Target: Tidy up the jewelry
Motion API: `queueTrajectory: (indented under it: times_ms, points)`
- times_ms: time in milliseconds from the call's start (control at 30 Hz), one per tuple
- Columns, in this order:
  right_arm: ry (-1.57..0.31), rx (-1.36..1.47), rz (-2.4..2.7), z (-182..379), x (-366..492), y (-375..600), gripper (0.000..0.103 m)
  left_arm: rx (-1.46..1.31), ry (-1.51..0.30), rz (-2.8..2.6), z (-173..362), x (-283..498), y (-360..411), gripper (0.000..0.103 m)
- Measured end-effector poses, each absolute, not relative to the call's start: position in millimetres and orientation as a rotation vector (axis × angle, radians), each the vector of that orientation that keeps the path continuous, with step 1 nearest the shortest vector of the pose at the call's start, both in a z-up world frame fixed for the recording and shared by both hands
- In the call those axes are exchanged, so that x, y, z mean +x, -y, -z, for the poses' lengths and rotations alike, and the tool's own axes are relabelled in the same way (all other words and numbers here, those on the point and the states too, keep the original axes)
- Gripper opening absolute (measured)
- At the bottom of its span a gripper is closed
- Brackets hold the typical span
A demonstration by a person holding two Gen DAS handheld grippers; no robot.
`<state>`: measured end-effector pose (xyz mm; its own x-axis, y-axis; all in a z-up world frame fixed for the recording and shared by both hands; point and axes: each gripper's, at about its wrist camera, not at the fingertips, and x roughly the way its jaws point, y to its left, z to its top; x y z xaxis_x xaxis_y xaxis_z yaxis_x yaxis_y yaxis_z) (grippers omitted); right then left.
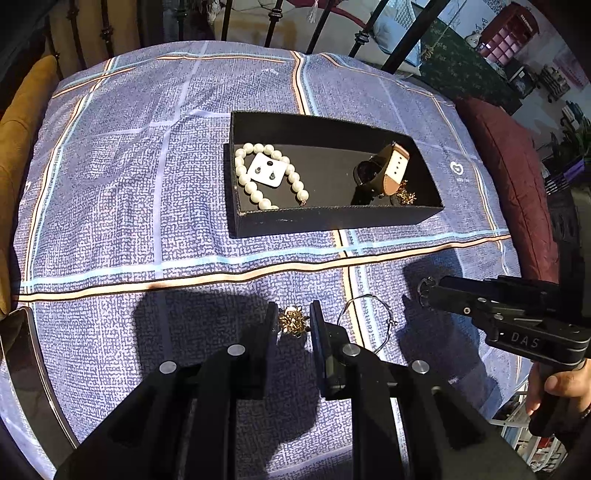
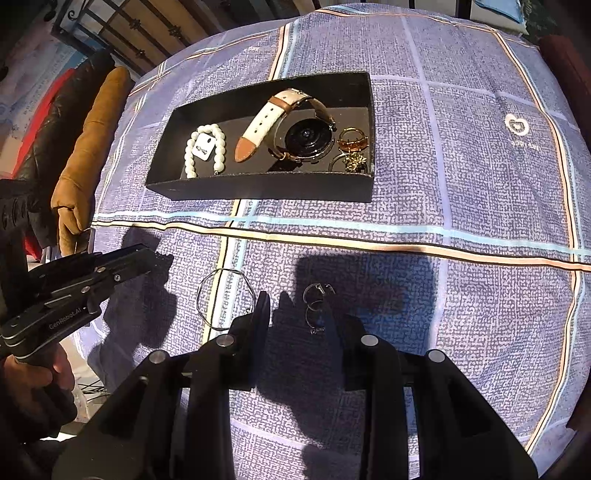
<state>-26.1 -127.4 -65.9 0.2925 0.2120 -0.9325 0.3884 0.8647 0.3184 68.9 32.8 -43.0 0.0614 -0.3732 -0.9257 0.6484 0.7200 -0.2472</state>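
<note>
A black tray (image 1: pixel 332 218) (image 2: pixel 258 186) on the blue cloth holds a pearl bracelet (image 1: pixel 243 173) (image 2: pixel 190 153), an earring card (image 1: pixel 266 170) (image 2: pixel 204 147), a watch (image 1: pixel 384 171) (image 2: pixel 306 138) and gold rings (image 2: pixel 352 142). My left gripper (image 1: pixel 293 319) stands open around a gold flower ring (image 1: pixel 291 320) on the cloth. A thin wire bangle (image 1: pixel 364 321) (image 2: pixel 225 297) lies between the grippers. My right gripper (image 2: pixel 295 306) is open, with silver hoop earrings (image 2: pixel 316 304) between its fingers, close to the right finger.
A mustard cushion (image 1: pixel 18 155) (image 2: pixel 88 147) lies left of the table and a maroon cushion (image 1: pixel 517 177) lies right. A metal bed frame (image 1: pixel 332 29) stands behind. The table edge curves near the bottom left.
</note>
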Motion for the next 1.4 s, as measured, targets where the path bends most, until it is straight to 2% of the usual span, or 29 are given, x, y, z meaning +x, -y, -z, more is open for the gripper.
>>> queueTrajectory:
  times_ms: [267,467,500,533,700,900,967,1033,1067,1100,1200,1233,1267,1400]
  points:
    - [-1.273,0.562,0.112,65,-24,129,0.031,0.257,-1.297,0.788,35,73,-43,0.017]
    - [-1.334,0.541,0.140,80,-15,131,0.031,0.267,-1.314,0.788,44,67,-35,0.017]
    - [-1.335,0.544,0.136,81,-14,132,0.017,0.267,-1.316,0.787,44,67,-34,0.017]
    - [-1.335,0.555,0.127,80,-13,132,0.010,0.268,-1.318,0.785,44,67,-34,0.017]
    - [-1.328,0.537,0.154,74,-18,135,0.004,0.261,-1.320,0.789,44,68,-33,0.017]
    - [-1.253,0.568,0.178,52,-31,150,0.004,0.251,-1.316,0.791,42,69,-34,0.017]
    - [-1.290,0.570,0.163,56,-29,152,0.006,0.255,-1.315,0.791,42,69,-34,0.017]
    - [-1.336,0.535,0.161,65,-25,150,0.019,0.257,-1.318,0.793,42,68,-33,0.017]
    - [-1.350,0.511,0.167,69,-23,148,0.034,0.260,-1.316,0.792,42,66,-33,0.017]
    - [-1.359,0.502,0.169,73,-21,146,0.042,0.262,-1.319,0.794,42,65,-33,0.017]
    - [-1.371,0.487,0.158,82,-13,141,0.041,0.265,-1.321,0.792,42,64,-34,0.017]
    - [-1.376,0.470,0.159,84,-11,139,0.034,0.266,-1.321,0.790,42,64,-34,0.017]
    - [-1.376,0.442,0.161,85,-9,137,0.020,0.264,-1.323,0.791,42,64,-34,0.017]
    - [-1.361,0.444,0.155,80,-11,136,0.020,0.263,-1.321,0.792,40,62,-36,0.017]
